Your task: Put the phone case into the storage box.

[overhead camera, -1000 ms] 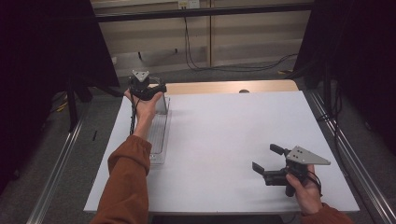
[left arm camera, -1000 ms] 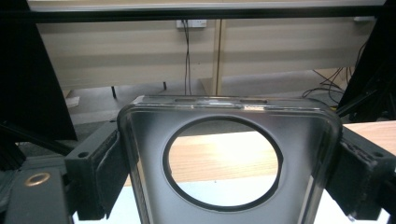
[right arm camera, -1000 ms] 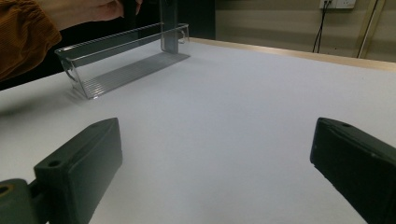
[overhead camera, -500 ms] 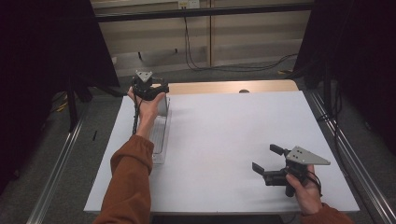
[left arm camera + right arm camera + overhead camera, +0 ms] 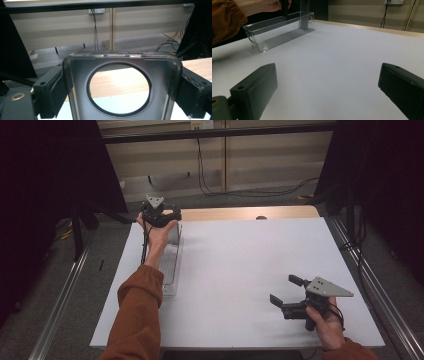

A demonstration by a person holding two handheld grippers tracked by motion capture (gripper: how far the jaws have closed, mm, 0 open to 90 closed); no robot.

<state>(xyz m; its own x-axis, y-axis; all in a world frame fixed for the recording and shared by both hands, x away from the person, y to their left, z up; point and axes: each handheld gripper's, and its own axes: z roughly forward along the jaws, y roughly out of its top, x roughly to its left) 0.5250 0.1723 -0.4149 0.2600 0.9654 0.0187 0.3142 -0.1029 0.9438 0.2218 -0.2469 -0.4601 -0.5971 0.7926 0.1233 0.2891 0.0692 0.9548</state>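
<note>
The person wore rust-orange ribbed sleeves [image 5: 137, 315] on both forearms. Each hand carried a black two-jaw tool: the left gripper [image 5: 160, 214] and right gripper [image 5: 287, 292] were each topped by a grey three-cornered plate with small holes. The black jaw blocks showed round screw holes, and a black cable [image 5: 145, 242] trailed from the left one.

One white tabletop [image 5: 240, 265] carries one clear plastic organizer bin [image 5: 170, 265], long and narrow with a ribbed floor. One grey metal plate [image 5: 120, 82] with a single round hole stands at the bin's far end. Two claws are present: one left claw [image 5: 159, 214] and one right claw [image 5: 286, 295]. Two orange sleeves [image 5: 137, 315] enter from below.
</note>
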